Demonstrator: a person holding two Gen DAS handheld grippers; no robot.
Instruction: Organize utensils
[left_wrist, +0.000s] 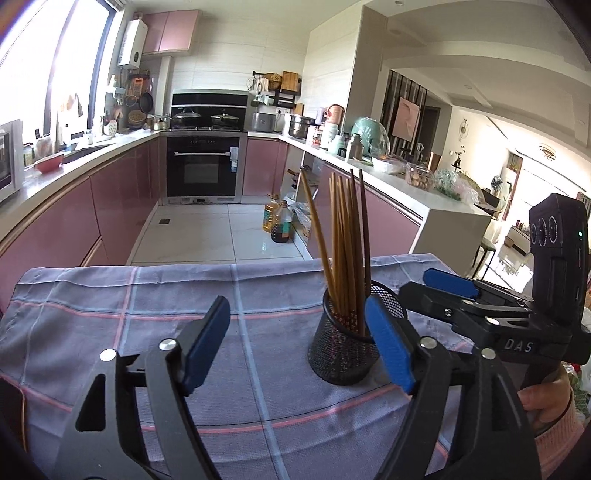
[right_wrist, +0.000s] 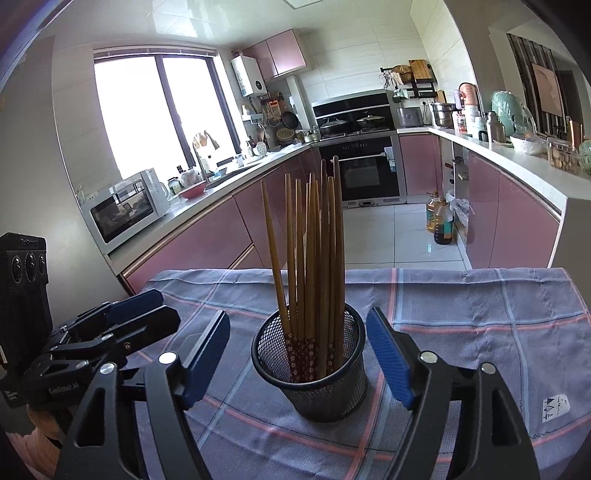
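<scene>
Cloth: you are seeing a checked cloth (left_wrist: 110, 306) lying under your tools.
Oven: an oven (right_wrist: 369, 173) is standing far ahead.
Bottles: oil bottles (right_wrist: 439, 218) are sitting ahead-right on the floor.
Microwave: a microwave (right_wrist: 125, 210) is sitting ahead-left.

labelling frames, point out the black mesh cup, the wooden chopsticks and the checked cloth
black mesh cup (right_wrist: 325, 391): right wrist view, front wall.
wooden chopsticks (right_wrist: 314, 258): right wrist view, mid-shafts of the bundle.
checked cloth (left_wrist: 110, 295): left wrist view, bare left part.
</scene>
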